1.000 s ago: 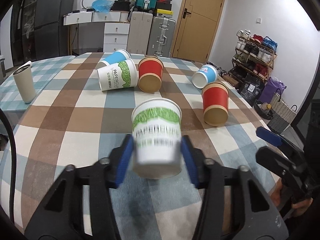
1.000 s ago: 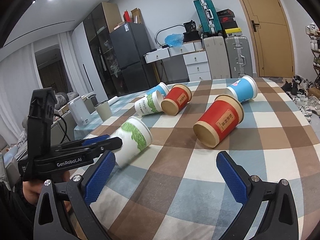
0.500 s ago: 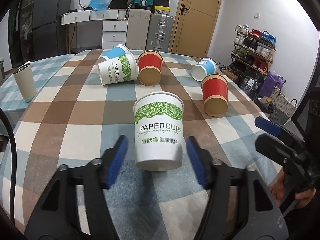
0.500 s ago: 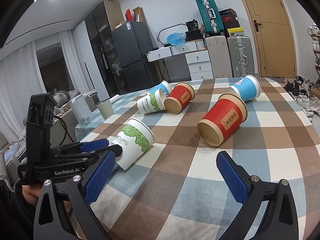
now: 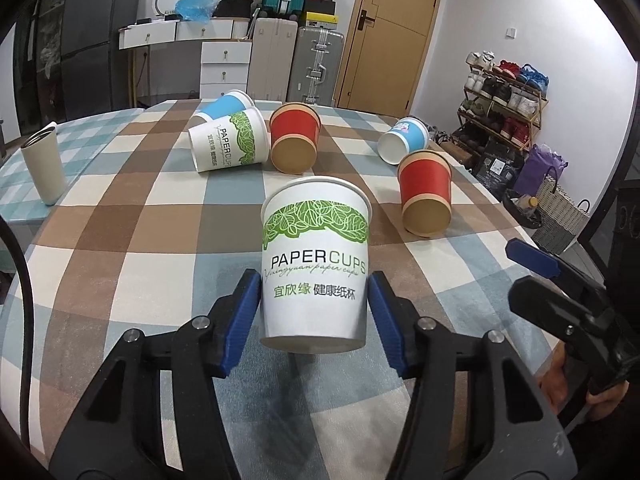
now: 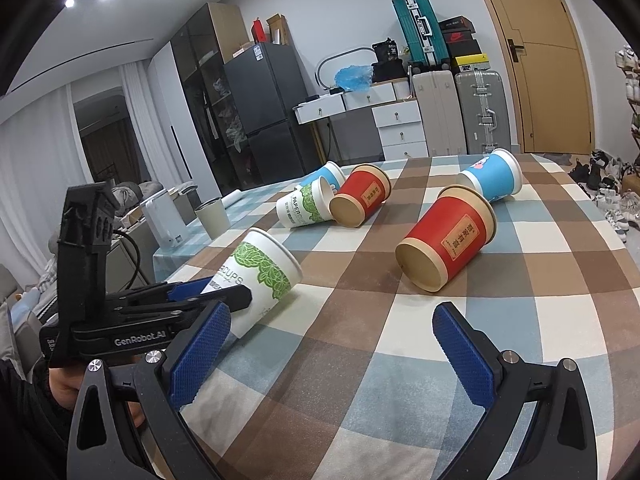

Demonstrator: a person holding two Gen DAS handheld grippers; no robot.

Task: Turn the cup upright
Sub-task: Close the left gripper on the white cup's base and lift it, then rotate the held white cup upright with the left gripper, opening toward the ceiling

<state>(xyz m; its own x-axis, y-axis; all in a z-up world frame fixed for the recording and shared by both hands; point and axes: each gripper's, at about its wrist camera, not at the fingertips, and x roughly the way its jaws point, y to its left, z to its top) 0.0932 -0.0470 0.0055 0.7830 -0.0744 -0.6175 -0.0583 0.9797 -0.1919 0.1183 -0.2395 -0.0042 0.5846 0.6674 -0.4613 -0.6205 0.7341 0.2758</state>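
- Left wrist view: the left gripper (image 5: 314, 314) brackets the green-and-white paper cup (image 5: 315, 260) low on its wall, one blue pad on each side near the base. The cup stands upright between the fingers, mouth up, directly ahead of the camera. A thin gap may remain at each pad; whether the pads press the wall or merely flank it cannot be told from this view.
- Left wrist view: beyond the gripper lie more cups on their sides on the checked tablecloth (image 5: 120, 216): a second green-and-white cup (image 5: 228, 145), two red cups (image 5: 294, 142) (image 5: 426, 196) and two blue cups, all well apart from the held position.
- Right wrist view: the right gripper (image 6: 332, 350) has its jaws spread wide with nothing between them. The green-and-white cup appears ahead and to its left, tilted in this fisheye frame, with the left gripper's fingers alongside its lower wall. The base contact with the cloth is hidden behind the left gripper.
- Handling judgement: the cup is likely very light, thin-walled and easily crushed. The lower wall near the base is the stiffest place to hold; the rolled rim also resists squeezing, the mid-wall least.
- Handling judgement: the printed surface probably offers fair friction against ribbed pads, so light closure should suffice. An empty cup tips readily, so release should be gentle.
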